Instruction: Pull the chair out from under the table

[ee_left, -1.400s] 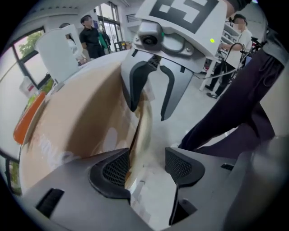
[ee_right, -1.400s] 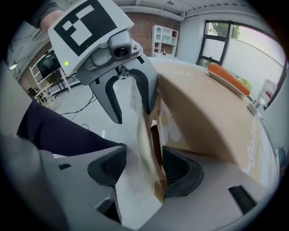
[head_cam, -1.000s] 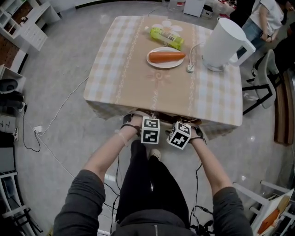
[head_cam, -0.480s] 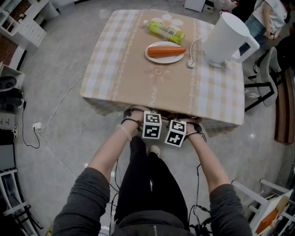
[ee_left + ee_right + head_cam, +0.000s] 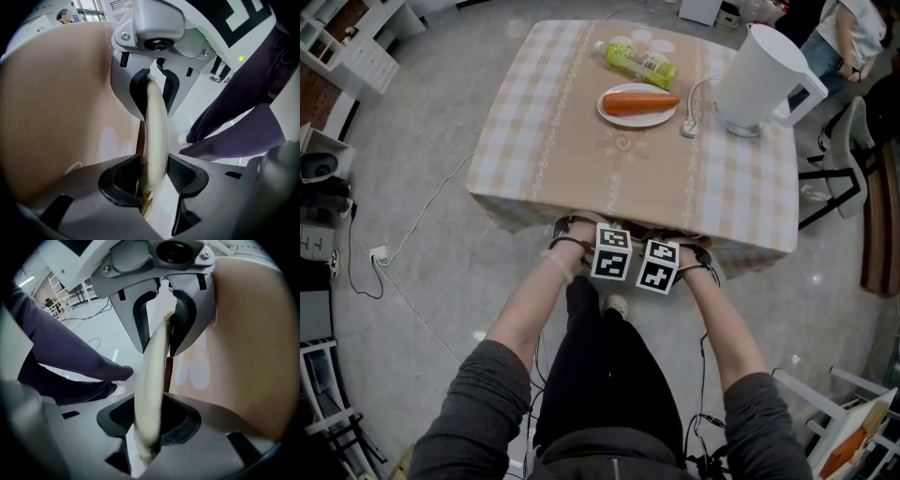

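Of the chair under the table (image 5: pixel 534 141), only the cream curved back rail (image 5: pixel 157 136) (image 5: pixel 154 376) shows in the gripper views; in the head view the checked tablecloth's front edge hides it. My left gripper (image 5: pixel 602 246) (image 5: pixel 154 177) points straight down over the rail, its jaws closing with both pads against the rail's sides. Close beside it my right gripper (image 5: pixel 664 258) (image 5: pixel 150 420) is closing on the same rail, pads touching it. Each gripper view also shows the other gripper astride the rail further along: the right gripper (image 5: pixel 154 89) and the left gripper (image 5: pixel 164 319).
On the table stand a white kettle (image 5: pixel 759 84), a plate with a carrot (image 5: pixel 637 105), a green bottle (image 5: pixel 637 64) and a loose plug (image 5: pixel 686 131). My legs and a shoe (image 5: pixel 616 305) are just behind the grippers. Cables (image 5: pixel 412 234) trail on the floor at left; a black chair (image 5: pixel 834 159) stands at right.
The right gripper's cube has rolled a little and drawn nearer the left one. Both hands stay at the table's front edge.
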`<state>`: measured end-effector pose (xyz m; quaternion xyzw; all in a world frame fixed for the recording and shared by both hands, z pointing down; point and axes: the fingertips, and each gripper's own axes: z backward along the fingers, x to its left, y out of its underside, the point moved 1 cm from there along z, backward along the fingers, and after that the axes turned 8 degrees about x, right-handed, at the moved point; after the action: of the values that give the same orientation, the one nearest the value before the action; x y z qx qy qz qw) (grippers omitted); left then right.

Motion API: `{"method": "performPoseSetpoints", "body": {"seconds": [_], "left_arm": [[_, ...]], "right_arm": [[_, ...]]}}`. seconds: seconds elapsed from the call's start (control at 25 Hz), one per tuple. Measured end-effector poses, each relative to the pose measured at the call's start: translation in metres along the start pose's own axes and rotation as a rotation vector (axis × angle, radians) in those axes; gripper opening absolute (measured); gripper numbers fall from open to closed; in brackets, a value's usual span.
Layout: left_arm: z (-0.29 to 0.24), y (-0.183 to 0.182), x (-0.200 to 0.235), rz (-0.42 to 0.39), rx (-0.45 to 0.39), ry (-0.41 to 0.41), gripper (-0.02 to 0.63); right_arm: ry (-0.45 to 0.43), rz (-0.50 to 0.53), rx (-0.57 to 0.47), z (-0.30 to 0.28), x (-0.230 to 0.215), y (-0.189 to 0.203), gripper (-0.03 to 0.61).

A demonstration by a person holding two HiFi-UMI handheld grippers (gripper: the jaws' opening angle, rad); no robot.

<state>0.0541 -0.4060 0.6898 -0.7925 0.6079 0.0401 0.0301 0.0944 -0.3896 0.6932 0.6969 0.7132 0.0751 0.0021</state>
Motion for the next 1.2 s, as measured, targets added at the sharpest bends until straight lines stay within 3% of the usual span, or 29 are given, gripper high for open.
{"method": "performPoseSetpoints", "body": {"seconds": [0.2, 1.2], "left_arm": [[0.001, -0.001, -0.005, -0.014, 0.032, 0.025, 0.173], [0.006, -0.009, -0.053, -0.040, 0.034, 0.063, 0.166]], "right_arm": [[0.001, 0.021, 0.014, 0.001, 0.003, 0.001, 0.135], [-0.001, 0.062, 0.075, 0.002, 0.048, 0.001, 0.135]]}}
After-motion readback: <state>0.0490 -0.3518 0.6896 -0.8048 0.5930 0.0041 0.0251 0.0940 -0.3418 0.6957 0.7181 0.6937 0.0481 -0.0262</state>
